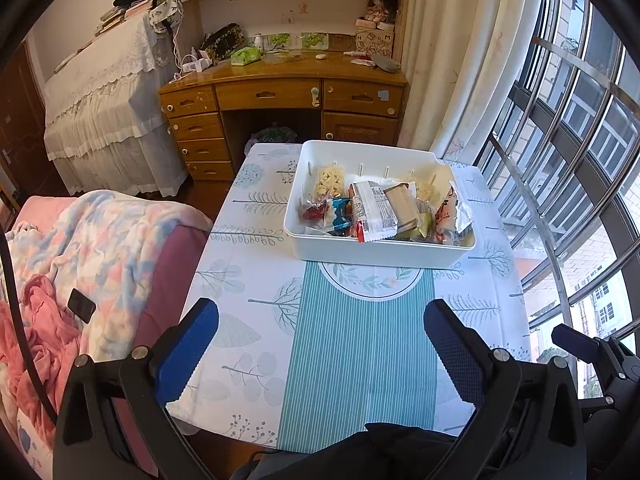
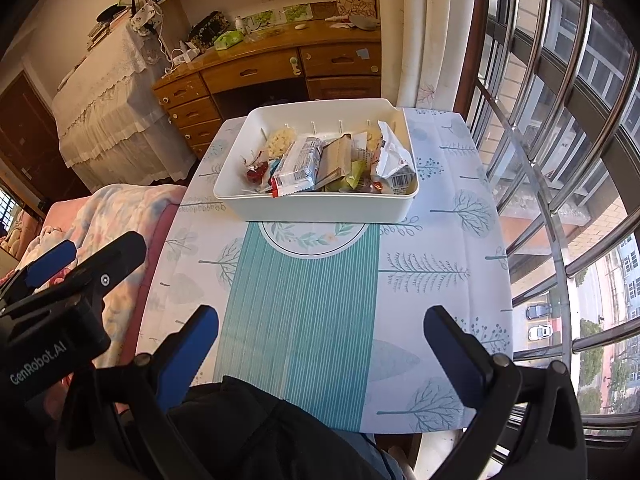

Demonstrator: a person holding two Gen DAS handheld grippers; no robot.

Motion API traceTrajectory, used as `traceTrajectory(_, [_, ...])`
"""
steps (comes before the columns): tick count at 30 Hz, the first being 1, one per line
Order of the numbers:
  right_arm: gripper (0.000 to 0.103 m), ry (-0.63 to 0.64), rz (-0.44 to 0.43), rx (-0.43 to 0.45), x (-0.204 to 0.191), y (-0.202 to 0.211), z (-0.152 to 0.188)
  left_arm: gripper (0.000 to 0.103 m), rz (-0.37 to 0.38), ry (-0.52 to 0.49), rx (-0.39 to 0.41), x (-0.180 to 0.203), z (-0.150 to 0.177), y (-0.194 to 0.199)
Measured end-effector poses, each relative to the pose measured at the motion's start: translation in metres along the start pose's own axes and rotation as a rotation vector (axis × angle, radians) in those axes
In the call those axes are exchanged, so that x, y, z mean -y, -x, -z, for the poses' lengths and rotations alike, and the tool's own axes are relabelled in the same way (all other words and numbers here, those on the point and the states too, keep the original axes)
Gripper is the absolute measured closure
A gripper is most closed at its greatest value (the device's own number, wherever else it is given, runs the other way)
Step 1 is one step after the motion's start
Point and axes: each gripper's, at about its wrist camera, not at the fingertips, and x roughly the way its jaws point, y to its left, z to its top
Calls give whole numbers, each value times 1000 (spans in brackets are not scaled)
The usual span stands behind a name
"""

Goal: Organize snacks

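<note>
- Left tongs [image 1: 320, 320]: spread wide, blue pads apart, nothing between them; they hover above the near part of the surface [image 1: 472, 312], over the teal striped band of the tablecloth [image 1: 356, 360].
- Right tongs [image 2: 320, 326]: also wide apart and empty, above the same striped band, just to the right of the left tongs, whose black body shows at the left edge of the right wrist view.
- White bin [image 1: 316, 244]: sits at the far end of the surface, partly over a round leaf-wreath print.
- Snacks [image 1: 374, 210]: heaped inside the bin, wrapped packets overlapping; a red-and-white packet lies across the middle, a brown one beside it, a pale puffed bar [image 1: 329, 182] toward the back left, small red sweets [image 1: 310, 212] at the left.
- Both tongs well apart from the bin.
- Wooden desk [image 1: 280, 92] beyond the surface; window bars to the right.
</note>
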Motion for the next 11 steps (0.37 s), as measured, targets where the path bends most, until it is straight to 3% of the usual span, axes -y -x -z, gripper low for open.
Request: traceTrajectory(11, [0,2,-6,-8,4,-1,0,1,-9,-2,-1,2,3,-1])
